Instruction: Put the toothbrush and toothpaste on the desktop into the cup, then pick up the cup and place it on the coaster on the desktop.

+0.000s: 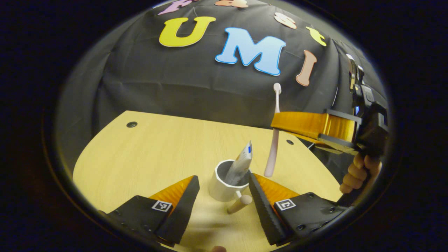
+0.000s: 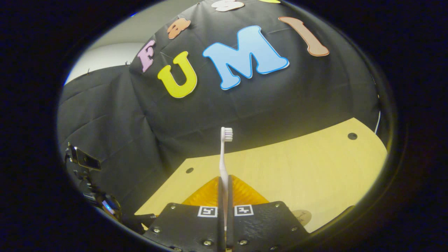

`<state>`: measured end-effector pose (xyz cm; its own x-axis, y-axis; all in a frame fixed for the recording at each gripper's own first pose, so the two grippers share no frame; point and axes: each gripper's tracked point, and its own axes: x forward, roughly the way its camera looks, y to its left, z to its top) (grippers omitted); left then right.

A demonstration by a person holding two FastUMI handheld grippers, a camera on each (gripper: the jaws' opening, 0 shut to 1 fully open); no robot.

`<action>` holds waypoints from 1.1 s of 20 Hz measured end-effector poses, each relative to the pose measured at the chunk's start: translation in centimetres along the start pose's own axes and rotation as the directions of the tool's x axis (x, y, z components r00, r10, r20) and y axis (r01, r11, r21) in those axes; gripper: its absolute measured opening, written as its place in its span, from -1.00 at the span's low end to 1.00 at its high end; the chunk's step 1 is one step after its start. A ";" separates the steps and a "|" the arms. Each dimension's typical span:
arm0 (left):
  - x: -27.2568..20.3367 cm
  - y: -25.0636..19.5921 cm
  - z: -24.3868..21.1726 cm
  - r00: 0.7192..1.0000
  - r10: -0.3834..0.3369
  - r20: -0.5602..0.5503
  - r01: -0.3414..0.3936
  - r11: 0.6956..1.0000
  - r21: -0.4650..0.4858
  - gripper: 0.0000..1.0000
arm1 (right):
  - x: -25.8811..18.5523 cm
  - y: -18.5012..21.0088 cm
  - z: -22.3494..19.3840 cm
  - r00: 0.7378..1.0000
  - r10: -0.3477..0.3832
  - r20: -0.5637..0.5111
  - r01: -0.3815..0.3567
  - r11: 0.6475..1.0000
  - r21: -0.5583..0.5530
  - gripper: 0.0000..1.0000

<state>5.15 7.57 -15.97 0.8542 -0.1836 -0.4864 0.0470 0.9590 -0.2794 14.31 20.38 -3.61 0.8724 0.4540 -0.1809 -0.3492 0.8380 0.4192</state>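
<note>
A white cup [image 1: 219, 189] with a wooden handle [image 1: 240, 204] stands on the desktop. The toothpaste tube [image 1: 240, 163] leans inside it, its top sticking out. My left gripper [image 1: 224, 177] is open, its two fingertips on either side of the cup. The pale pink toothbrush [image 1: 274, 147] hangs upright, head up, just right of the cup and above the table. My right gripper [image 1: 280, 126] is shut on its handle, and a hand [image 1: 357, 171] holds that gripper. In the right gripper view the toothbrush [image 2: 223, 157] rises from between the closed fingers of my right gripper [image 2: 224, 180].
The light wooden desktop [image 1: 147, 150] has small round holes near its back edge [image 1: 132, 124]. A tan round coaster [image 2: 303, 216] peeks out at the lower right of the right gripper view. The left gripper's body [image 2: 87, 175] shows at that view's left edge.
</note>
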 end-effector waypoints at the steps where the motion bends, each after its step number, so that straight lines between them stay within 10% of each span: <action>1: -0.3 0.4 -0.3 1.000 0.003 -0.008 -0.003 1.000 -0.003 0.84 | 0.2 0.7 0.3 1.000 0.017 0.016 -0.017 1.000 0.002 -0.94; 22: -1.1 2.8 -2.3 0.997 0.045 -0.062 -0.047 0.998 -0.029 0.84 | 4.2 2.3 -3.0 0.999 0.034 0.007 -0.031 0.974 -0.223 -0.65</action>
<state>3.15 9.95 -18.10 0.8220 -0.1533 -0.5485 -0.0079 0.9599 -0.2801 16.15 25.11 -6.11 0.8625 0.4799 -0.1606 -0.4437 0.8697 0.2161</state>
